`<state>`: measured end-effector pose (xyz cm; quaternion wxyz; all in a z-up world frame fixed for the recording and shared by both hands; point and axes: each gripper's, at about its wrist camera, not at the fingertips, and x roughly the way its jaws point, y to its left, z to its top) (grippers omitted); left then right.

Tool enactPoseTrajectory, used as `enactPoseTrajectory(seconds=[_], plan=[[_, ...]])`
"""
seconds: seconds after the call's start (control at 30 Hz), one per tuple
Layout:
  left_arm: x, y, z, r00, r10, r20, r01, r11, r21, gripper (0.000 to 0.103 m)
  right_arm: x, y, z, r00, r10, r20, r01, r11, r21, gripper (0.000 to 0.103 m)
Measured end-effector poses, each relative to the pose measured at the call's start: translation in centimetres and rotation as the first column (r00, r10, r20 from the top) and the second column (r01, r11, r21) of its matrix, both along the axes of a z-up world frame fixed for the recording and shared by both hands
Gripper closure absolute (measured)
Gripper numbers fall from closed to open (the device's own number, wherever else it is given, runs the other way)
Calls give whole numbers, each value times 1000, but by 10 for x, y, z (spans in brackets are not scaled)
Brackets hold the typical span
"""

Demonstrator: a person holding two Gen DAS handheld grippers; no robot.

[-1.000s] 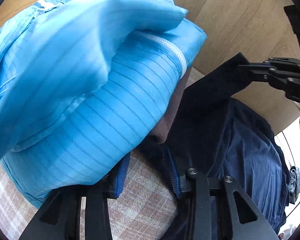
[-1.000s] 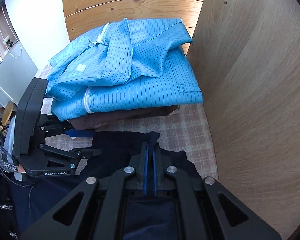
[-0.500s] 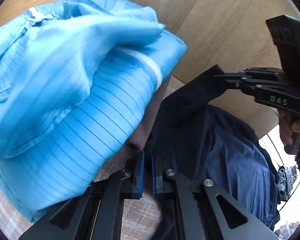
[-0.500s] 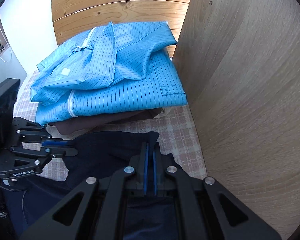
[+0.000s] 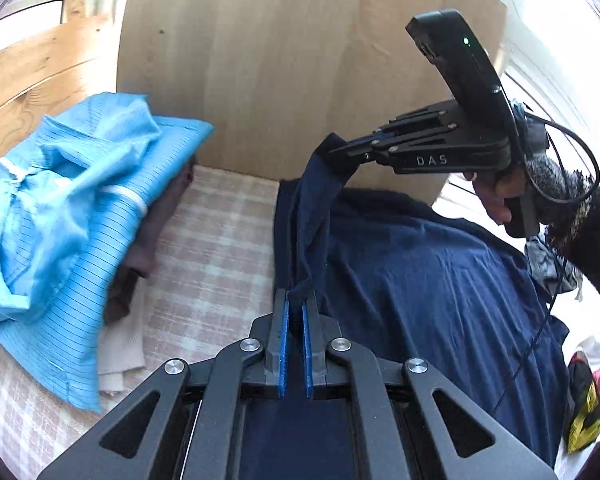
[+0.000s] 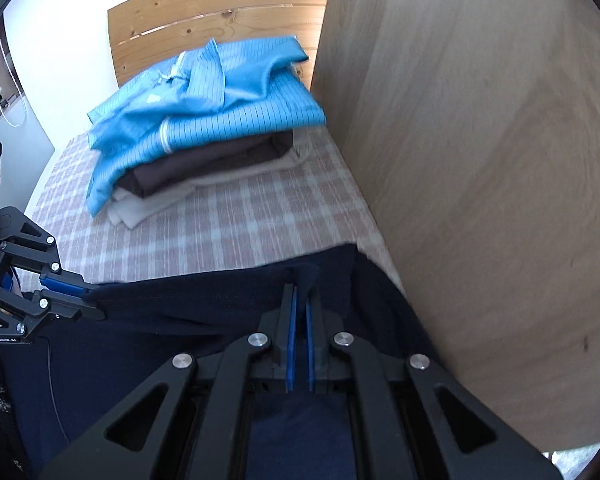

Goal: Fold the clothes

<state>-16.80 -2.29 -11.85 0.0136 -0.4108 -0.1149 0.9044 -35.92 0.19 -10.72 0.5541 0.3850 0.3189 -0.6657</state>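
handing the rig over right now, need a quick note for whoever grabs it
Left gripper: shut on the navy garment, pinching its edge.
Right gripper: shut on the same garment; the edge runs between the two.
Blue striped garment lies folded atop a brown and a white piece on the checked cover.
Done: that stack. Left: fold the navy garment, probably add it to the stack.
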Motion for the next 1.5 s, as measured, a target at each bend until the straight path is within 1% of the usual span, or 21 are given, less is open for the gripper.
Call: enactPoseTrajectory(seconds=[0.13,0.2,0.3,0.33,0.4,0.43,0.53,0.57,0.67,0.73,0.83,0.9,0.97,1.0,1.1,1.17,1.3,1.37,1.4,1.47,1.5], plan=[[9,23,-26,984,-139,116,141,990,-8,95,4,25,-42,999,-44,-7,44,987,152,97],[11,35,-41,967,-187,172,191,982,-6,95,1,34,-47,997,-70,-38,76,975,209,92],[21,32,-36,965,-193,179,198,980,-9,93,-9,49,-30,993,-114,-9,114,981,155,88],[25,29,-32,966,-192,176,196,981,-7,92,-14,51,-22,990,-138,10,136,984,118,84],[37,18,-22,972,-167,165,171,985,-11,79,-23,55,-7,982,-184,52,182,982,45,70],[43,12,-18,975,-149,165,154,988,-18,77,-28,56,1,976,-206,74,206,979,8,62],[56,-5,-15,981,-86,175,93,995,-35,74,-32,37,6,972,-198,127,207,976,-61,62],[58,-10,-16,982,-65,178,73,997,-38,74,-27,26,1,977,-172,122,179,982,-51,62],[58,-23,-18,984,-20,176,20,1000,0,75,-9,-4,-22,991,-90,95,87,996,29,62],[50,-22,-20,989,-25,148,22,999,23,75,3,-13,-39,994,-60,89,51,994,98,63],[32,-11,-19,993,-65,98,62,997,34,74,18,3,-48,998,-40,58,27,977,210,63],[16,3,-20,990,-115,78,112,993,45,75,28,26,-48,998,-22,51,5,954,299,63],[8,12,-18,986,-151,64,148,988,43,75,30,54,-43,998,-44,41,26,932,362,63],[8,14,-17,985,-162,55,160,986,45,74,27,64,-36,996,-77,33,60,932,356,63],[5,11,-19,984,-171,46,167,982,89,74,16,66,-8,983,-174,52,160,964,213,63],[0,9,-23,986,-156,63,150,984,93,75,14,52,-2,983,-180,37,173,976,134,63],[-18,21,-28,986,-163,16,160,979,128,74,6,19,-34,976,-205,74,188,963,191,63],[-28,36,-39,977,-214,19,208,966,153,74,3,13,-47,975,-222,35,206,946,248,63],[-31,44,-47,968,-250,33,240,955,174,74,1,13,-48,971,-238,10,228,942,246,63],[-32,58,-62,941,-331,76,307,925,223,75,-10,11,-36,958,-282,54,269,948,170,63],[-24,61,-63,935,-343,89,316,922,224,75,-14,5,-32,956,-287,57,277,950,144,63]])
